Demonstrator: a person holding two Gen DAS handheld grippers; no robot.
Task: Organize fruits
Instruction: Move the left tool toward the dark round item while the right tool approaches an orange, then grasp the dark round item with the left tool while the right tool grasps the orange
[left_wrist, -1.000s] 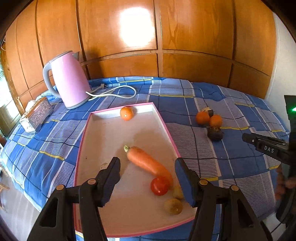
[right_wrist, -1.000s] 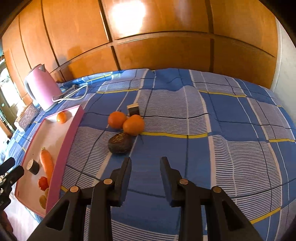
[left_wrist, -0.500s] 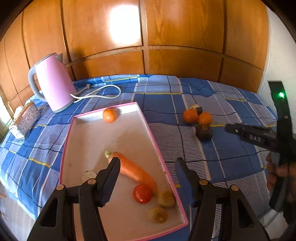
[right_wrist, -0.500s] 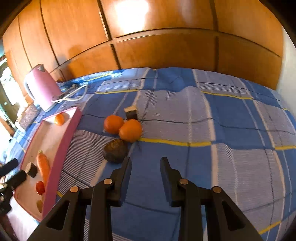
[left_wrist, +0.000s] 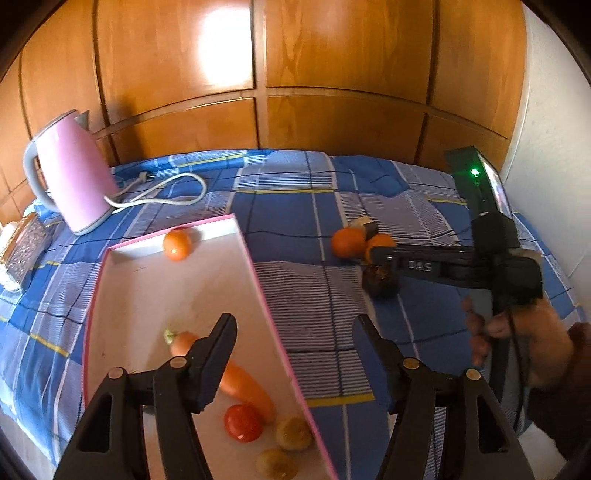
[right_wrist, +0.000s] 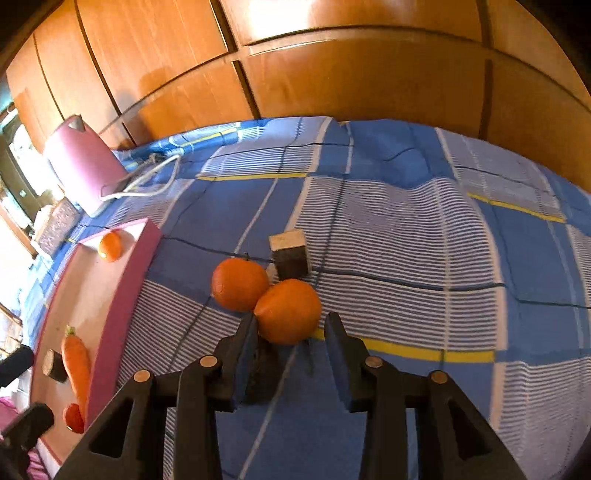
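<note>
My right gripper (right_wrist: 290, 343) has moved in close, and its open fingers now sit on both sides of the near orange (right_wrist: 288, 311) in the middle of the frame. I think a grab comes next. My left gripper (left_wrist: 293, 354) hangs open and empty over the pink tray (left_wrist: 258, 273), lower middle. Only that view shows the dark fruit (left_wrist: 380, 282) clearly, and my hand (left_wrist: 524, 339).

We see a surface under a blue checked cloth (right_wrist: 424, 229). On it, left: pink kettle (left_wrist: 70, 177) with white cord (left_wrist: 162, 192), and a pink-rimmed tray (left_wrist: 258, 280). Near the middle: two oranges (right_wrist: 240, 284) touching, a small dark block (right_wrist: 290, 253) just behind, a dark fruit (left_wrist: 380, 282) in front. A patterned box (left_wrist: 22, 243) sits at far left.
</note>
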